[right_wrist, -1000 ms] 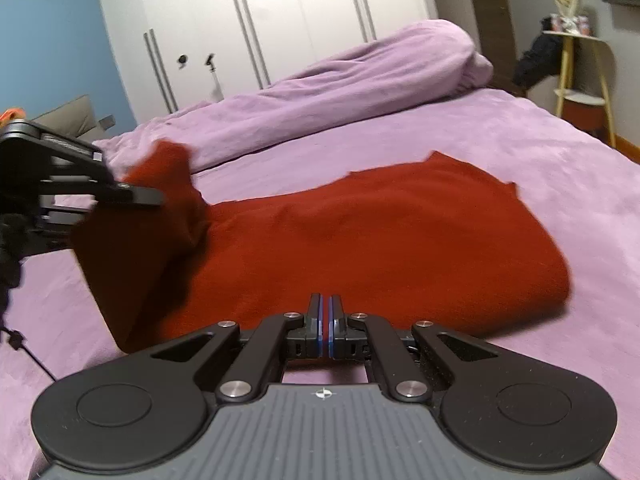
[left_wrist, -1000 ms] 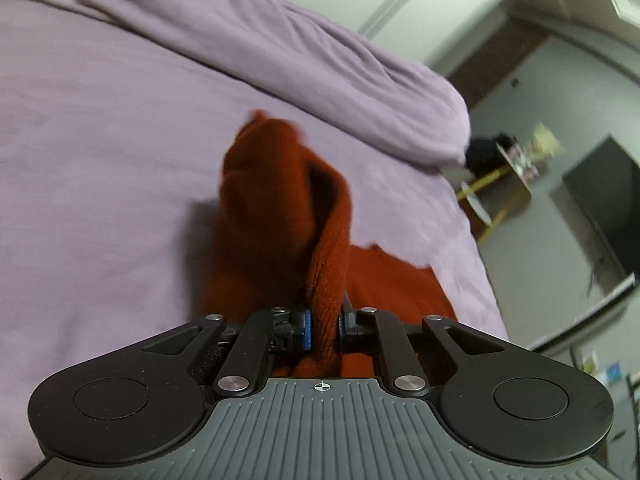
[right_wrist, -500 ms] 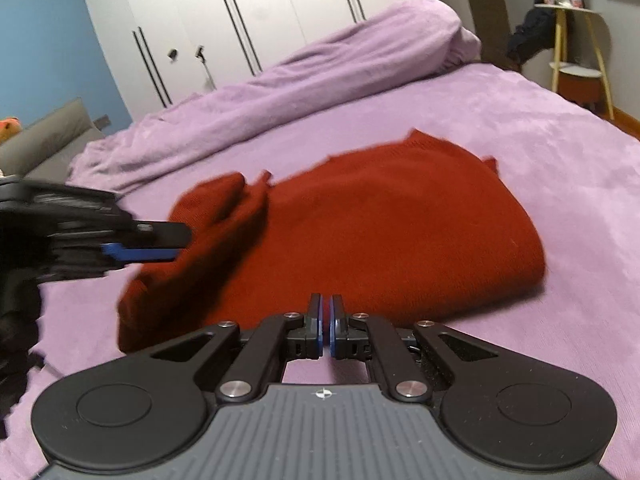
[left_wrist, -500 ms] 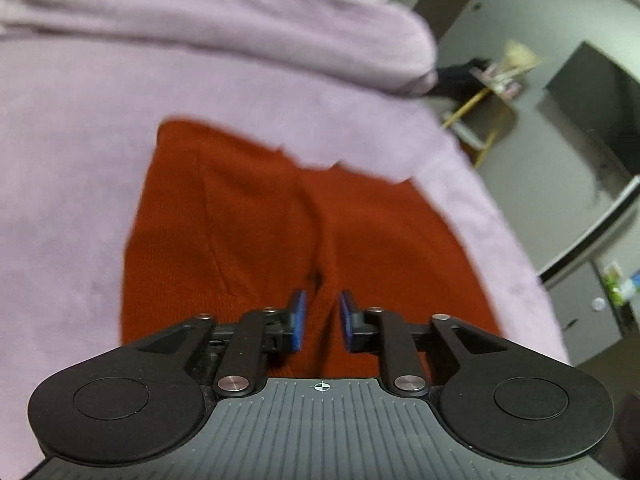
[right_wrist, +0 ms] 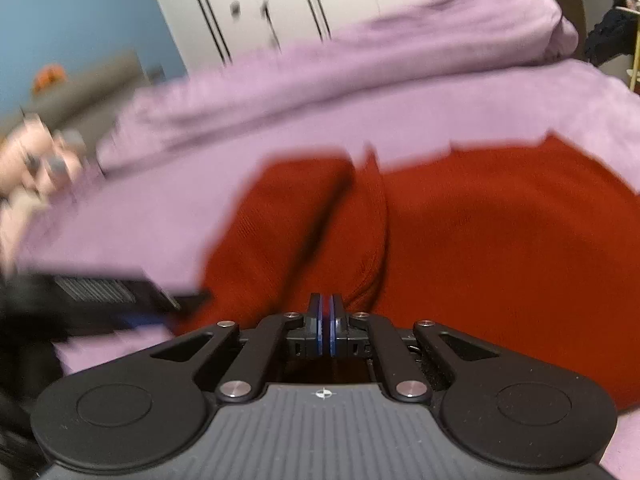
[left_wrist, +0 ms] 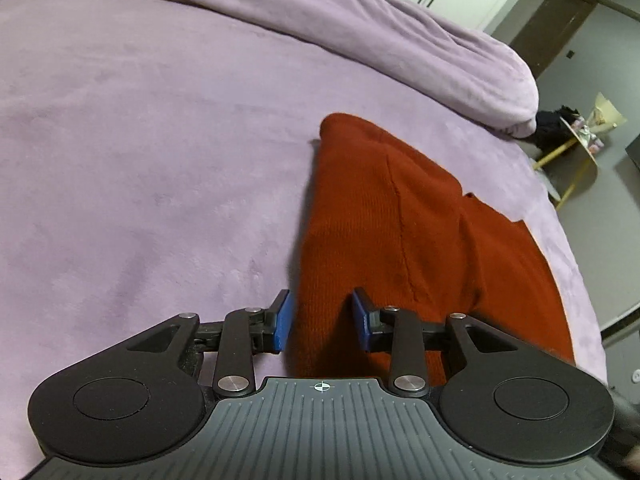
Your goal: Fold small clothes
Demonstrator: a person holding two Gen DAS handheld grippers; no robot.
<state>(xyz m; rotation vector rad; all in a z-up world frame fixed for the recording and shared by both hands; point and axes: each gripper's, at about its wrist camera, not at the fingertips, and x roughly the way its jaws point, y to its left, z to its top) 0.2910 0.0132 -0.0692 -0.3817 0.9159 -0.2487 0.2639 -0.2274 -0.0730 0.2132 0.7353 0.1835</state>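
Purple bed point(left_wrist: 160, 140) filling most of both views, rolled purple duvet point(left_wrist: 400, 36) along 12 o'clock edge. Red knit garment point(left_wrist: 400, 240) lying flat on bed, folded sleeve on top, running from 6 toward 1 o'clock in left wrist view. Left gripper point(left_wrist: 322, 320) tilted down over garment's near edge, jaws just been opening, blue pads point(left_wrist: 283, 322) apart, fabric fold between, not pinched. Right gripper point(right_wrist: 325, 326) closed on nothing, just above garment point(right_wrist: 500, 240), view blurred. Left gripper point(right_wrist: 120, 288) at 9 o'clock there.
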